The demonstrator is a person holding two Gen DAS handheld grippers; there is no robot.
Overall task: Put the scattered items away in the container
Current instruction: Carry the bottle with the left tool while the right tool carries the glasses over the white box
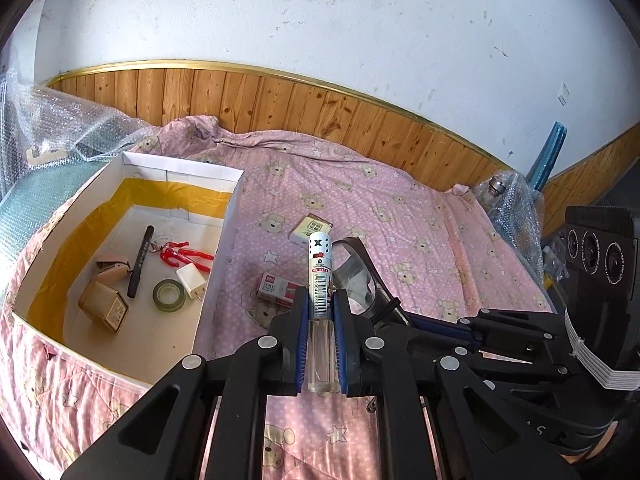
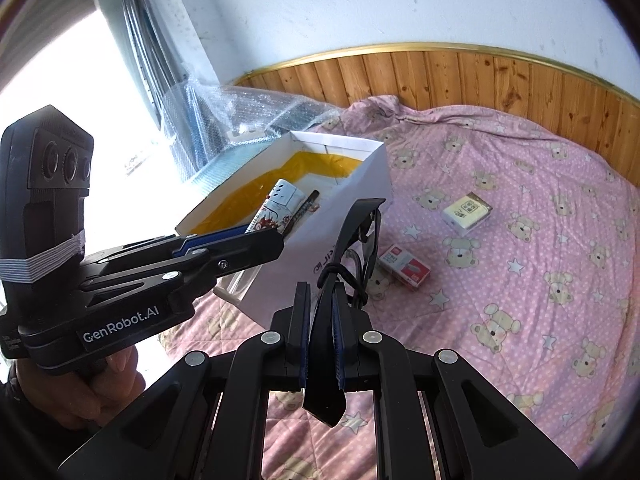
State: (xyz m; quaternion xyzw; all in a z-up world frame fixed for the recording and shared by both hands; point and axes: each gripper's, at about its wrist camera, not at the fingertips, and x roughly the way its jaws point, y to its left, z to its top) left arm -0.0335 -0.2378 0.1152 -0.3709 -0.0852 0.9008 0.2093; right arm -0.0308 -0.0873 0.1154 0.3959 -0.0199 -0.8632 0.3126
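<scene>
Two small boxes loose on bed: cream box [image 1: 311, 230], red-white box [image 1: 276, 289]. Left gripper [image 1: 320, 336] clamped on one lighter [image 1: 319, 280], right of container [image 1: 224, 236]. Right gripper [image 2: 320, 336] clamped on one glasses [image 2: 352, 248], near container's right wall.

White wall [image 1: 320, 12], wood wainscot [image 1: 280, 96], bright window [image 2: 52, 80]

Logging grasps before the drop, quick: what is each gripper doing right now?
Left gripper: shut on the correction pen.
Right gripper: shut on the goggles, by one black arm.
</scene>
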